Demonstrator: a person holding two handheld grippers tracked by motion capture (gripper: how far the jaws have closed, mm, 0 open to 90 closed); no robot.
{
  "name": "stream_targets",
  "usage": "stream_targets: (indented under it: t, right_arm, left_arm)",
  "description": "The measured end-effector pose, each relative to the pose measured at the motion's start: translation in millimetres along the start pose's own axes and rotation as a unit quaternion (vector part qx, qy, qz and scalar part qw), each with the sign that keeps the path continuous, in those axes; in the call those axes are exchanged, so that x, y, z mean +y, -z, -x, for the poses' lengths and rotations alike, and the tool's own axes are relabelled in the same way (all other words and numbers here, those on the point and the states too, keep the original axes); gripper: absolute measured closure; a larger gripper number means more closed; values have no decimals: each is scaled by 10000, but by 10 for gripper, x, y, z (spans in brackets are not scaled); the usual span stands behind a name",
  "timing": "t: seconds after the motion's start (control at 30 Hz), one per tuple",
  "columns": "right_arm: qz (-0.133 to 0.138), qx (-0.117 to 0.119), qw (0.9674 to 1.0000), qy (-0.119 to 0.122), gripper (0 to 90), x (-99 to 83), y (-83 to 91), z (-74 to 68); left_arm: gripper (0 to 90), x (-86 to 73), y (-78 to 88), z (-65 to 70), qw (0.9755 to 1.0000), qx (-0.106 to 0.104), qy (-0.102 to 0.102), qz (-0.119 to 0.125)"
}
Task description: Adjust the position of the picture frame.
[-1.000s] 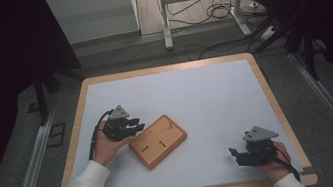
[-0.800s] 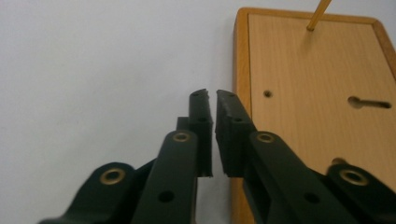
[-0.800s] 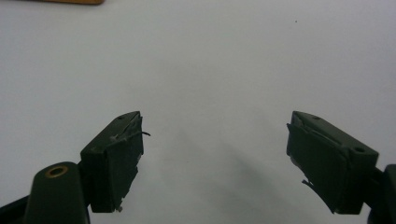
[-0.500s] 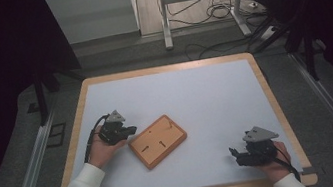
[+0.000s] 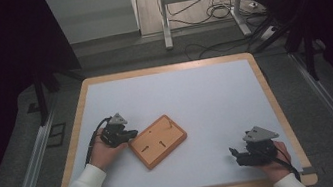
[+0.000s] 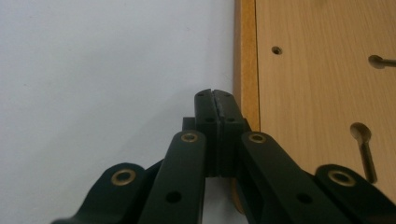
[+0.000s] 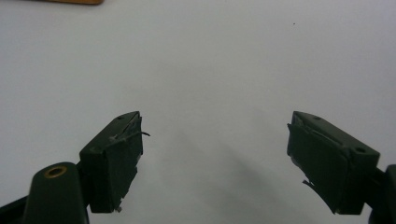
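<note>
Left hand-held gripper (image 6: 215,95) tips hiding wooden board (image 6: 322,84) edge.

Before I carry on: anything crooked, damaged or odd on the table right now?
The wooden board lies skewed, its edges at an angle to the table edges. The right claw has frayed, peeling pad covering. The left claw is shut, beside the board's edge. Nothing spilled.

Wooden board (image 6: 322,93) cropped by left gripper view's top and right edges
</note>
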State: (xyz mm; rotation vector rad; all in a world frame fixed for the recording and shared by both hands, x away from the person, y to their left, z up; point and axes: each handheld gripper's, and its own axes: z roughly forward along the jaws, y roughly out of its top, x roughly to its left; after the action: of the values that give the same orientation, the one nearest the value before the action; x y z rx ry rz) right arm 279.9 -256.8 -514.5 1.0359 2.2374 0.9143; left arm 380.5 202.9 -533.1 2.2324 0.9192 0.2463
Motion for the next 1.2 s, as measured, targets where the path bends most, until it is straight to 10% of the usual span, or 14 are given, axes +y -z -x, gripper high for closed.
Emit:
stream_targets:
  t: [1.2]
  right_arm:
    - [-33,-23,10000,60,183,-2,-13,-5]
  left_arm:
    - [900,-166,94,92,9996,-266,44,24]
